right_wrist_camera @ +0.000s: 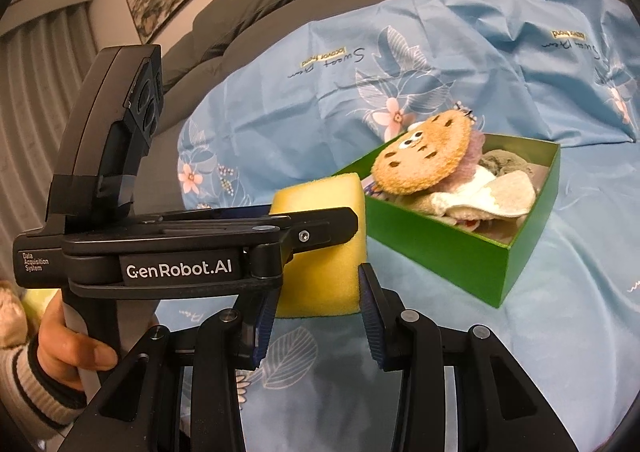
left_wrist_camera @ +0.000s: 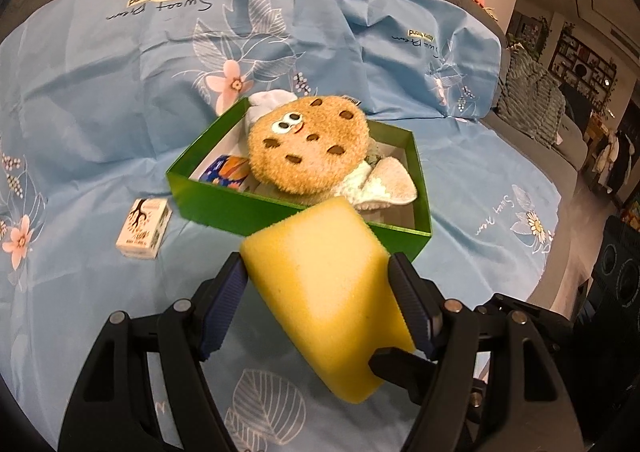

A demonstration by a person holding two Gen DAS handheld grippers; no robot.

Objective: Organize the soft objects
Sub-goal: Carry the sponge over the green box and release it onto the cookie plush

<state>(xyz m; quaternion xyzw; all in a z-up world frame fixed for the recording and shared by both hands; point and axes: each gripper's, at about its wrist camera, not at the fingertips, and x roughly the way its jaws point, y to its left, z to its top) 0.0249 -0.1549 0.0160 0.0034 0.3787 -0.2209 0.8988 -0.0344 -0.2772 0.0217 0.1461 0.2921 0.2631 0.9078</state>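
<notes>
Clamped on a yellow sponge, the left gripper presses its two blue-ribbed pads against the block's sides and holds it tilted above the blue sheet, just in front of the green box. From the right wrist view the same sponge appears beside the box's near corner, with the left tool's black arm crossing in front of it. Jaws of the right gripper stand apart with nothing between them, only the leaf-printed sheet beneath.

Inside the green box a round cookie toy with eyes and brown spots lies on top of the pile, leaning on a white and cream plush. A blue and orange item sits low in the left corner; what it is I cannot quite tell. Something grey and a pale purple piece show behind the cookie toy in the right wrist view.

To the left of the box, apart from it, a small white carton lies on the sheet. A hand in a striped cuff grips the left tool's handle. Grey sofa cushions rise behind the sheet.
</notes>
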